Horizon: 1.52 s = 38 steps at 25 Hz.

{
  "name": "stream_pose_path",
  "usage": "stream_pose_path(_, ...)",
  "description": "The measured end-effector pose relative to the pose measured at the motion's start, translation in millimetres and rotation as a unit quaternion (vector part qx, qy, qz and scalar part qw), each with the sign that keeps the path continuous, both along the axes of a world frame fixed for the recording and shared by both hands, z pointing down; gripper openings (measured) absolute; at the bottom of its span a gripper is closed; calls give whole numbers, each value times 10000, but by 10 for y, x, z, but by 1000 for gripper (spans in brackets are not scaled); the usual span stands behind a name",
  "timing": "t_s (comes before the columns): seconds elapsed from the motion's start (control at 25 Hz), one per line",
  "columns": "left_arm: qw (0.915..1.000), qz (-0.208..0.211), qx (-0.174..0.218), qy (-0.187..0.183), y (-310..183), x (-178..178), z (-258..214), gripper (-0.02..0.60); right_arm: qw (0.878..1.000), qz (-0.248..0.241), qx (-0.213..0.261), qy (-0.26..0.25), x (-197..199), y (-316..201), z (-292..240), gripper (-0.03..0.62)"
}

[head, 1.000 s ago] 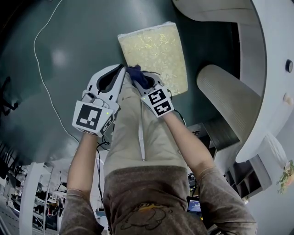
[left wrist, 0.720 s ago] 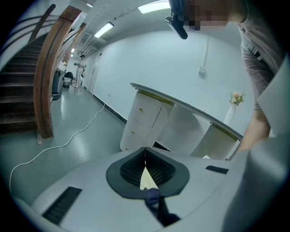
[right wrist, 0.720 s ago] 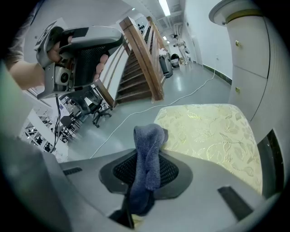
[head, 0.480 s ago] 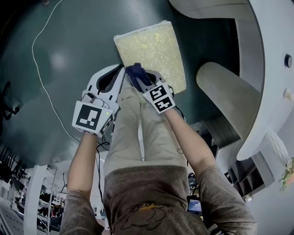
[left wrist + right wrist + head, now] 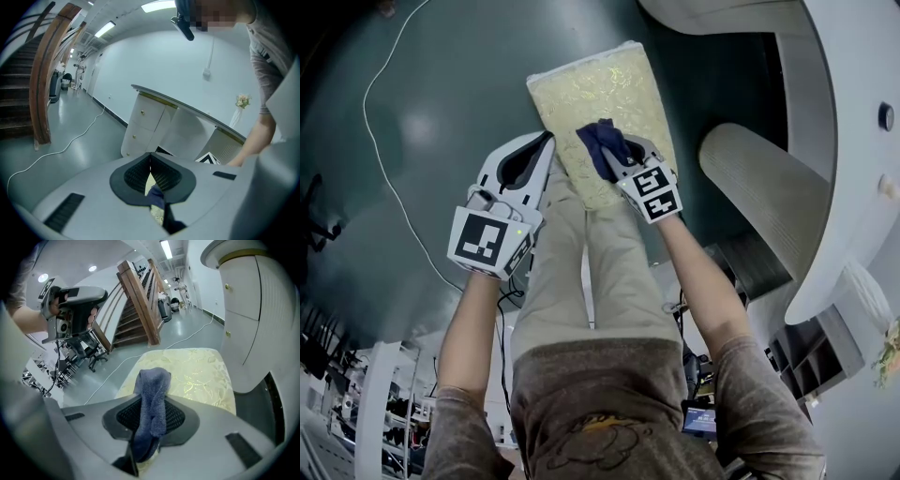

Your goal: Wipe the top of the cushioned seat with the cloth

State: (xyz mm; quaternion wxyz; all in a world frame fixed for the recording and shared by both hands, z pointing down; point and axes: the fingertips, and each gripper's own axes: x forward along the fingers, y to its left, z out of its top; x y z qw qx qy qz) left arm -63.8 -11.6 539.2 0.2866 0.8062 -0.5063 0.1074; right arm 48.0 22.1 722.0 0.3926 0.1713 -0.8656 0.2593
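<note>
The cushioned seat [image 5: 614, 89] is a rectangular pad covered in pale yellow fabric with a glossy leaf-like pattern. It lies flat on the dark teal floor in the upper middle of the head view, its long side running away from the person and turned slightly off square.

The cloth [image 5: 600, 141] is a dark blue terry piece, bunched into a thick fold. It is clamped between the fingers of the right gripper [image 5: 617, 157], and its rounded free end sticks out past the fingertips. It sits over the near half of the seat, toward the middle. Whether it presses on the fabric cannot be told.
</note>
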Motion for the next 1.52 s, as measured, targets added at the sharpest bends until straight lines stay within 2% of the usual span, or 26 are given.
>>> stream_pose_path(0.4,10000,79,-5,-1,4,50,9,18,9989,271,295,244,547,-396,42,95)
stream_pose_path(0.76,9999,155,-10,3,1,94,-3,18,9970,298,496,514,911,-668,25,95)
stream_pose_path(1.08,9998,214,-35,-37,37,111,6,18,9862,592,664,1393,1491,-895,77,89)
stream_pose_path(1.32,9993,364,10,-22,40,218,-29,18,9866,953,686,1135,1631,-783,-110,89)
stream_pose_path(1.52,9986,527,64,-33,52,310,-81,18,9910,925,626,735,1419,-393,-300,89)
